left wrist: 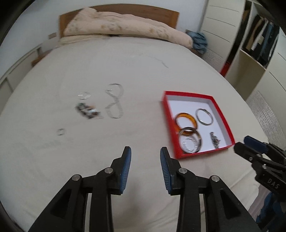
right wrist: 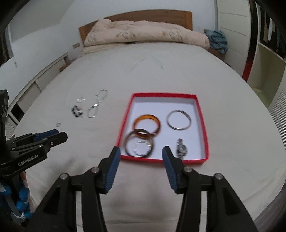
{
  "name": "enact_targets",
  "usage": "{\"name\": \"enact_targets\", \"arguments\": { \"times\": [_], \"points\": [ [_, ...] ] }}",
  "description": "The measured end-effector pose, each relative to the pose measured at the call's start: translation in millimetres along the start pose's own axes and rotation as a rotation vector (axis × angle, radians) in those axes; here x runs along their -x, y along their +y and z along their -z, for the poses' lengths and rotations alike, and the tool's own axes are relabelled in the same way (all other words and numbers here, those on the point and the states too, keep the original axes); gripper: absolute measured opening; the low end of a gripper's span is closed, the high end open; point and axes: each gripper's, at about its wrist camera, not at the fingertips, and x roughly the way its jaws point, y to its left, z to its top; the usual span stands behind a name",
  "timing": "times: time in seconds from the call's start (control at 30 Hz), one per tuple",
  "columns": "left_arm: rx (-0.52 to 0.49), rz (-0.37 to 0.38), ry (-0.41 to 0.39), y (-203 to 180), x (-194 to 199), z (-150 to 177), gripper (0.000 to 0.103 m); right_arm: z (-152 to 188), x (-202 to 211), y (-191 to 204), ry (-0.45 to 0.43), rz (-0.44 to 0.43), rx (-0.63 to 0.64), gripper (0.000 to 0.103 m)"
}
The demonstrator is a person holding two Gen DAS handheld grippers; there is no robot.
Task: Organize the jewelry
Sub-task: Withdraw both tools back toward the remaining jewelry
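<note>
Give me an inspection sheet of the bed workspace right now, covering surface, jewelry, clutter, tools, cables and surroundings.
Surface: beige bed sheet, a few faint creases.
Job's things: red box holds an amber bangle, a thin silver hoop, a dark metal bangle overlapping the amber one with a sparkly ring-shaped piece inside it, and a small dark piece. Loose on the sheet: figure-eight silver chain, beaded piece, small sparkly piece, small ring.
Clutter: crumpled duvet, blue cloth at the headboard.
Tools: left tool open, empty; right tool open, empty, at the box's near edge.
Cables: nothing seen.
Surroundings: wooden headboard, open wardrobe at right.
</note>
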Motion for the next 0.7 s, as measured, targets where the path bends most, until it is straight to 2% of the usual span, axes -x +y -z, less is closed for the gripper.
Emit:
{"name": "enact_targets", "arguments": {
  "times": [0.2, 0.43, 0.7],
  "points": [
    [0.067, -0.055, -0.057, 36.3, 39.3, 15.4, 0.057, 4.3, 25.6, 41.1, -0.034, -0.018, 0.052, 0.048],
    [0.118, -0.08, -0.12, 65.6, 81.4, 34.8, 0.062, 7.8, 58.6, 76.3, -0.079, -0.024, 0.109, 0.048],
    [0.176, -0.1, -0.151, 99.9, 103.8, 53.5, 0.063, 10.4, 83.7, 103.1, -0.13, -0.032, 0.141, 0.048]
  ]
}}
